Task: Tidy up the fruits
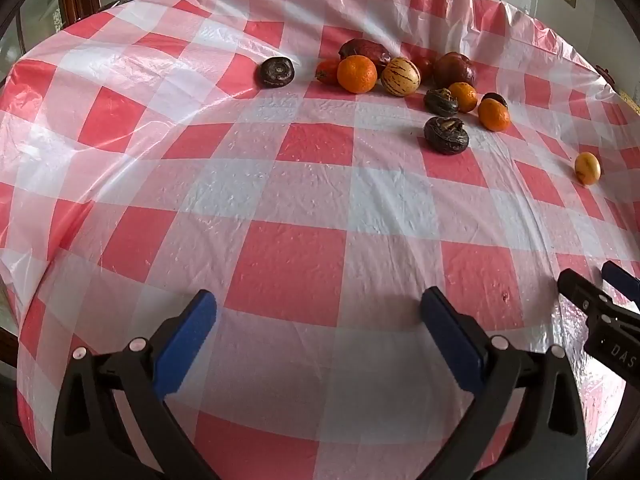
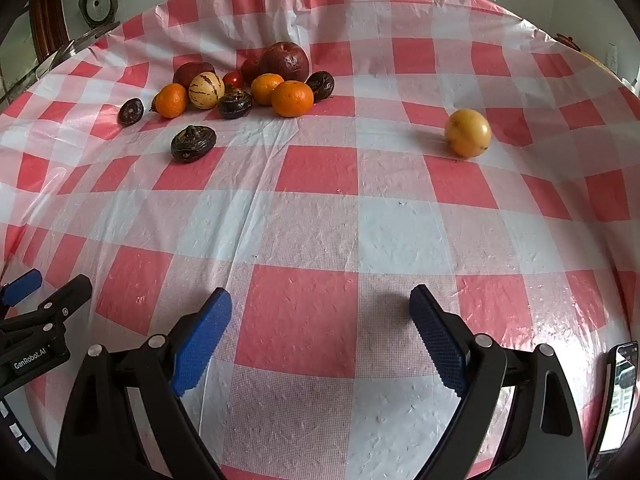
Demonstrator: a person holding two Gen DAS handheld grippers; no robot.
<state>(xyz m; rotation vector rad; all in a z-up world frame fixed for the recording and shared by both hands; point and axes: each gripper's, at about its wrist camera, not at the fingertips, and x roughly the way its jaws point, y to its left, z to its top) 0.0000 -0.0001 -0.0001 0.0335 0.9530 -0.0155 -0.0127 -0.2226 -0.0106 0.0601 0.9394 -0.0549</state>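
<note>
Surveying the surface (image 2: 320, 216), draped in a thin red-and-white checked plastic cloth, the inspector finds the fruit lying loose at its far side, well apart from both grippers. Largest is the dark red apple (image 2: 285, 62) at the back of the cluster: judged firm and fairly heavy, best taken across its widest girth. Next, the lone yellow fruit (image 2: 468, 133) sits alone to the right, smooth-skinned and round, likely to roll or slip unless clamped squarely at the equator. The striped cream melon-pear (image 2: 206, 90) appears thin-skinned and liable to bruise; a gentle hold is advised. The nearest tangerine (image 2: 292, 98) looks soft-peeled and yielding, tolerant of a side grip. The wrinkled dark fruit (image 2: 193, 143), standing apart in front of the cluster, is flattened; its ridged skin should give good purchase across the short axis. Smallest, a cherry tomato (image 2: 233, 78) is wedged among neighbours and judged fragile. The left gripper (image 1: 319, 302) and right gripper (image 2: 321, 302) both hover low with jaws wide apart, holding nothing.
</note>
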